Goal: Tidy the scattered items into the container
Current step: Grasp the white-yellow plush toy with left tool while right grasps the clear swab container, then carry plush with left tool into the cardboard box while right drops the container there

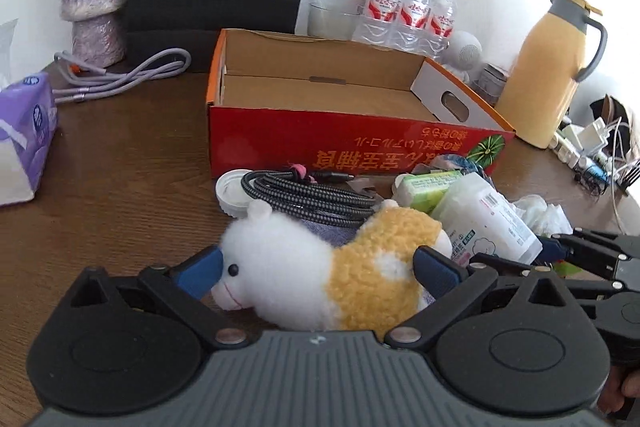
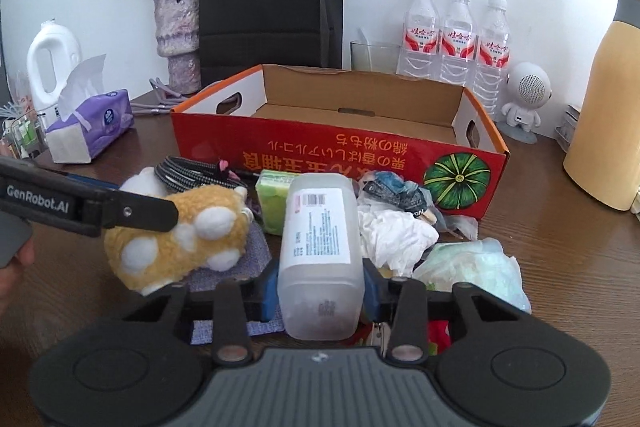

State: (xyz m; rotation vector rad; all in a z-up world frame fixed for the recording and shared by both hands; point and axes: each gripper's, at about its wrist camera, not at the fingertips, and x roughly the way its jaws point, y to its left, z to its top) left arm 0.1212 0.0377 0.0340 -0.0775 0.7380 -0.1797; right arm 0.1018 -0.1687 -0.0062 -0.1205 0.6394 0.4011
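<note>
Between my left gripper's (image 1: 318,267) blue pads sat the white-and-yellow plush toy (image 1: 340,267), pinched; my right gripper (image 2: 320,293) clamped the frosted plastic bottle (image 2: 320,251). The red cardboard box (image 2: 340,147) lay ahead; the compressible plush might slip during lifting.

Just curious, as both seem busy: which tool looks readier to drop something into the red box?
Probably the left tool: it brackets the plush toy, nearer the red box opening. The right tool straddles the plastic bottle.

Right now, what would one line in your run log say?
left gripper: shut on plush toy | right gripper: shut on white bottle | cardboard box: nothing visible inside
</note>
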